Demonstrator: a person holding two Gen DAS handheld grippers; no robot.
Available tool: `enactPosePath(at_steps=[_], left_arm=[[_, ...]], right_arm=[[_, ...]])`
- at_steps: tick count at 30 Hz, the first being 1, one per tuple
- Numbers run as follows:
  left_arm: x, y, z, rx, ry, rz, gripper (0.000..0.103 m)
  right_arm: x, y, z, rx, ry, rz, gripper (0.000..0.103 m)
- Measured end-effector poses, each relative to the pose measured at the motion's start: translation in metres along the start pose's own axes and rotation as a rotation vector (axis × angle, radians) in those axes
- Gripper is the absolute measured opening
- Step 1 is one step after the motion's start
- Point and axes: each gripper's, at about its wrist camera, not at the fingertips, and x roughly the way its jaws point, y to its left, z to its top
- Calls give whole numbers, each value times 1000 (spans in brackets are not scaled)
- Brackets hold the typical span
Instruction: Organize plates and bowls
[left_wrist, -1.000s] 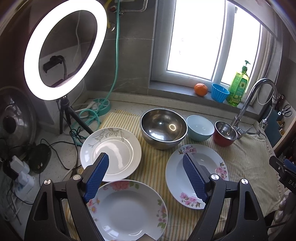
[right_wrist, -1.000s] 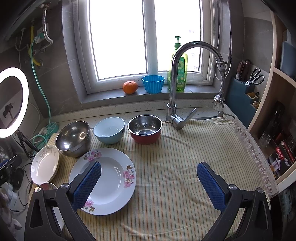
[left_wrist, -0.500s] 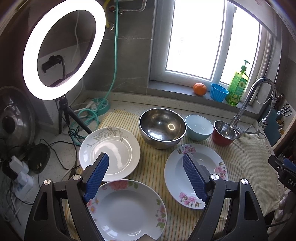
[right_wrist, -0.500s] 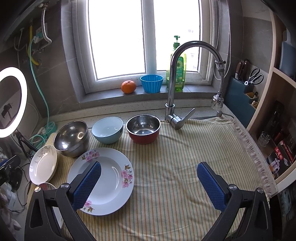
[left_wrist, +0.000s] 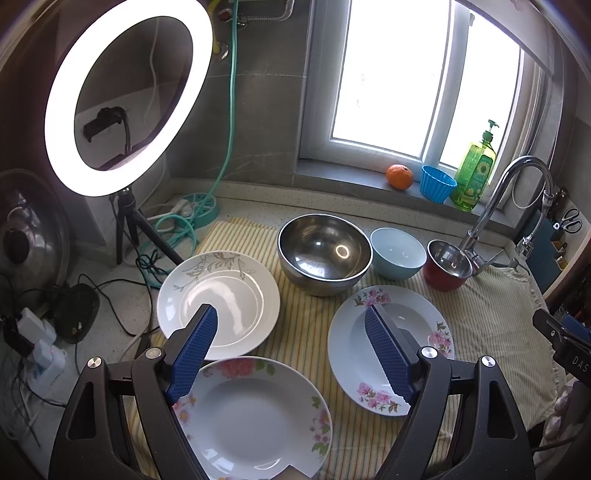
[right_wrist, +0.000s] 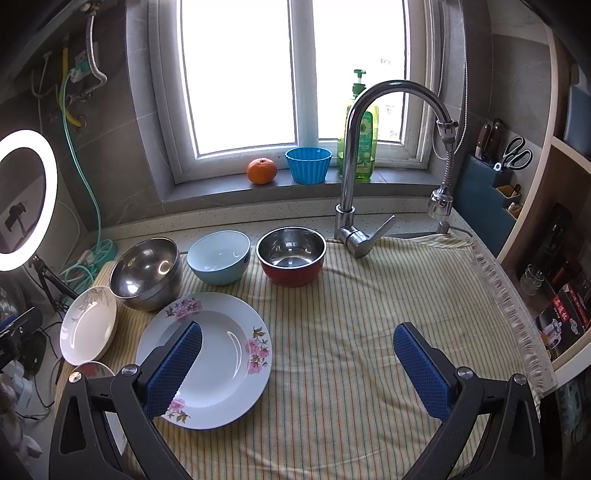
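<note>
Both my tongs spread wide, nothing gripped: left tongs above pink-flower plate & leaf plate; right tongs over striped cloth. Steel bowl behind.

Showing pinks, blues and stripes.
Sitting on yellow-striped cloth: pink-flowered white plate, pale blue bowl, red-sided steel bowl; blue-padded fingers framing.

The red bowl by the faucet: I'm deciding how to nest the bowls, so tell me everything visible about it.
The red bowl has a red outer wall and a shiny steel-looking inside, straight-sided and fairly deep. It stands upright and empty on the striped cloth, beside the faucet, right of the light blue bowl; nothing visibly touches it.
</note>
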Motion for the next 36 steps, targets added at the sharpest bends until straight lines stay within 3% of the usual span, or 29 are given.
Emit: enactPosePath(at_steps=[21,27,36], left_arm=[[11,7,0,-8,26,18,82],[20,11,-3,-11,59,8,82],[42,6,-14,-7,146,-18,81]], right_arm=[[11,-5,-3,-9,21,18,103],[13,2,-5,-56,2,21,103],[23,-11,-12,26,-15,60,103]])
